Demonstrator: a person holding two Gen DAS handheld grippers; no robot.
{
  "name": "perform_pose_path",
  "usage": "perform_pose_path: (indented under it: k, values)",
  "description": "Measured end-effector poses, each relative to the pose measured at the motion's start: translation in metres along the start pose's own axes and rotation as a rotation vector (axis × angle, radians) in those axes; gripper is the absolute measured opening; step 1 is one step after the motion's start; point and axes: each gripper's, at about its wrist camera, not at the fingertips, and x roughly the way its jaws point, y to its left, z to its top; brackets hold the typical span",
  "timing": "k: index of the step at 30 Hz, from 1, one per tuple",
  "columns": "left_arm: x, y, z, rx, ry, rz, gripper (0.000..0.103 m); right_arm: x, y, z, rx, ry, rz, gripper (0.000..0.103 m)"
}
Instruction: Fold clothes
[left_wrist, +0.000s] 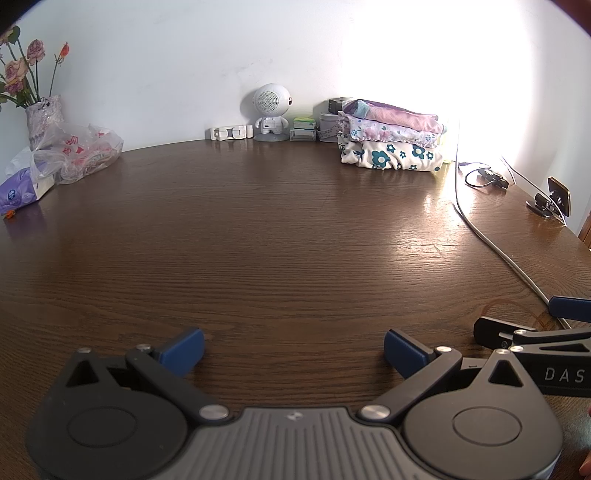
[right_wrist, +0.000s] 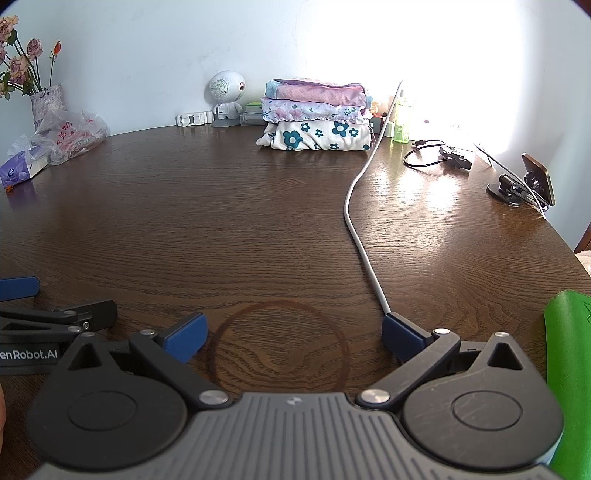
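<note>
You have a stack of three folded clothes (left_wrist: 391, 138) (right_wrist: 316, 114) lying flat just right of the white robot-shaped speaker (left_wrist: 268, 110) (right_wrist: 225, 96): a cream piece with teal flowers at the bottom, a pale floral one between, and a pink one on top.

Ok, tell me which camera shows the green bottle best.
The right wrist view. The green bottle stands there in plain sight by the wall, right of the clothes stack, though glare washes out its top. In the left wrist view the stack and the glare hide it; I cannot make it out.
</note>
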Motion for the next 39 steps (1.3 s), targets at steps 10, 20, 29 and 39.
perform_pose_path:
  k: [10, 20, 29, 39]
  values:
    - [0.0005, -0.003, 0.0001, 0.0, 0.0, -0.001, 0.103, -0.0003, 0.0004, 0.0, 0.0, 0.0, -0.001, 0.102]
    - [0.0006, -0.0039, 0.0002, 0.001, 0.0, -0.001, 0.103, -0.0006, 0.0006, 0.0, 0.0, 0.0, -0.001, 0.102]
    - [0.001, -0.0065, 0.0003, 0.001, -0.001, -0.001, 0.103, 0.0004, -0.0002, 0.0011, -0.001, 0.001, -0.001, 0.102]
    - [-0.0022, -0.0065, 0.0002, 0.006, -0.001, 0.002, 0.103, -0.0044, 0.0011, -0.0022, -0.003, 0.002, -0.004, 0.102]
